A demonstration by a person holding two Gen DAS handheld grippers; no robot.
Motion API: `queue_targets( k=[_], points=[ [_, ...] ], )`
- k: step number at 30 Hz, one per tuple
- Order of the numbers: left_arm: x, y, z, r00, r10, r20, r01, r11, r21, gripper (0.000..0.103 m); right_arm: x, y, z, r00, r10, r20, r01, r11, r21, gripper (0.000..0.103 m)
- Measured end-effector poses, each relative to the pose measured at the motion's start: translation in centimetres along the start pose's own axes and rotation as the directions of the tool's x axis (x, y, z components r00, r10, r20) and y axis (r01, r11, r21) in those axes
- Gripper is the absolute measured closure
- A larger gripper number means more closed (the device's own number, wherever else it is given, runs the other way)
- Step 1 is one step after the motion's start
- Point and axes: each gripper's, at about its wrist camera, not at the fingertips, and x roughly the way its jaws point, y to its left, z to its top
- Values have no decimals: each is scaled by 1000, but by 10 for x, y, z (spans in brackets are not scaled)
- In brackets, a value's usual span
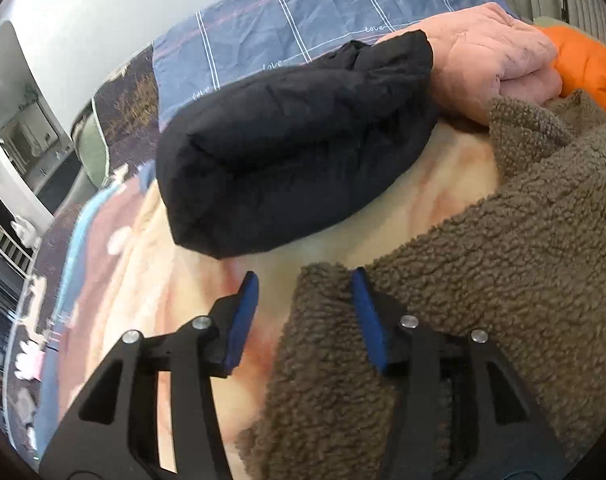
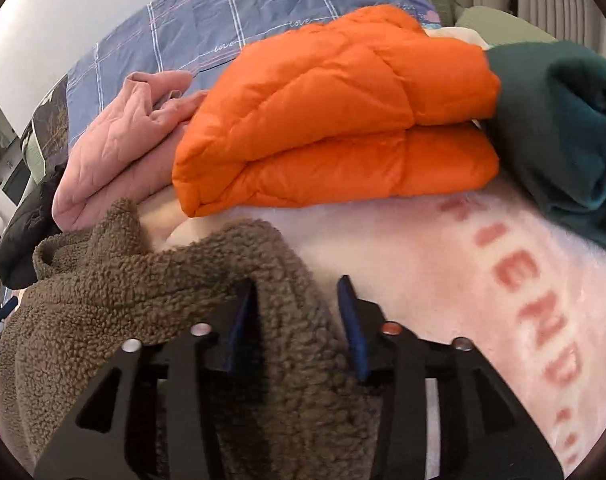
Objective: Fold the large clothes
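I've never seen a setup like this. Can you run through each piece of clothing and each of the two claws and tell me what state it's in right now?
brown fleece garment: unfolded, rumpled on the blanket.
left gripper: open, fleece edge between its fingers.
right gripper: open, fleece between its fingers.
black jacket: folded bundle.
pink quilted garment: folded, slightly rumpled.
orange puffer jacket: folded double.
dark green garment: folded or bunched, cannot tell.

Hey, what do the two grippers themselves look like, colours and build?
Both match: the left gripper and right gripper have matte black angular frames with cut-out openings, round silver bolts and flat dark blue pads lining each finger. No cables, markings or sleeves show.
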Motion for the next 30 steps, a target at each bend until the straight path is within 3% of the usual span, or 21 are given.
queue_targets(
  k=[4, 7, 10, 12, 14, 15, 18, 19, 21, 22, 23, 24, 25, 26, 28, 30],
  points=[
    [-3, 2, 3, 1000, 5, 6, -5, 1000, 10, 54, -3, 2, 0, 999, -51, 5, 51, 998, -23, 50],
    [-17, 13, 9, 998, -51, 25, 52, 998, -33, 51, -19, 10, 2, 993, -109, 37, 111, 992, -58, 43],
    [-44, 28, 11, 994, -90, 62, 96, 989, -108, 51, -60, 23, -3, 971, -178, 160, 195, 976, -98, 41],
    [-72, 33, 17, 983, -137, 124, 155, 977, -145, 52, -91, 36, -9, 949, -163, 270, 199, 974, -111, 41],
    [-98, 30, 27, 963, -199, 184, 230, 958, -168, 51, -108, 53, -12, 946, -107, 307, 153, 979, -131, 40],
    [-113, 22, 35, 943, -249, 221, 288, 943, -166, 48, -114, 64, -14, 948, -72, 309, 122, 982, -144, 40],
    [-139, -16, 51, 896, -354, 267, 394, 913, -111, 39, -122, 105, -18, 957, 69, 283, -11, 980, -201, 40],
    [-141, -28, 53, 888, -377, 264, 412, 907, -89, 36, -118, 118, -18, 960, 92, 264, -36, 978, -208, 40],
    [-135, -65, 53, 900, -381, 212, 401, 914, -58, 35, -100, 131, -18, 972, 122, 200, -79, 975, -210, 40],
    [-120, -82, 50, 917, -370, 150, 381, 924, -44, 35, -83, 135, -21, 982, 115, 153, -83, 975, -204, 40],
    [-101, -97, 45, 937, -340, 78, 343, 939, -30, 34, -55, 136, -27, 995, 59, 85, -41, 978, -205, 40],
    [-74, -110, 36, 961, -277, -8, 277, 961, -18, 33, -33, 136, -35, 1000, 10, 26, -5, 978, -209, 40],
    [-49, -117, 27, 964, -255, -77, 254, 967, -28, 31, -7, 132, -44, 999, -2, -40, -6, 979, -204, 38],
    [-38, -119, 22, 959, -266, -97, 263, 964, -48, 31, -5, 130, -47, 999, 10, -36, -17, 981, -194, 38],
    [-46, -120, 25, 970, -234, -71, 233, 972, -30, 29, -15, 134, -46, 1000, -1, -2, 1, 979, -205, 38],
    [-43, -120, 23, 968, -238, -77, 237, 971, -30, 28, -11, 137, -50, 1000, -25, -3, 24, 974, -224, 37]
  ],
)
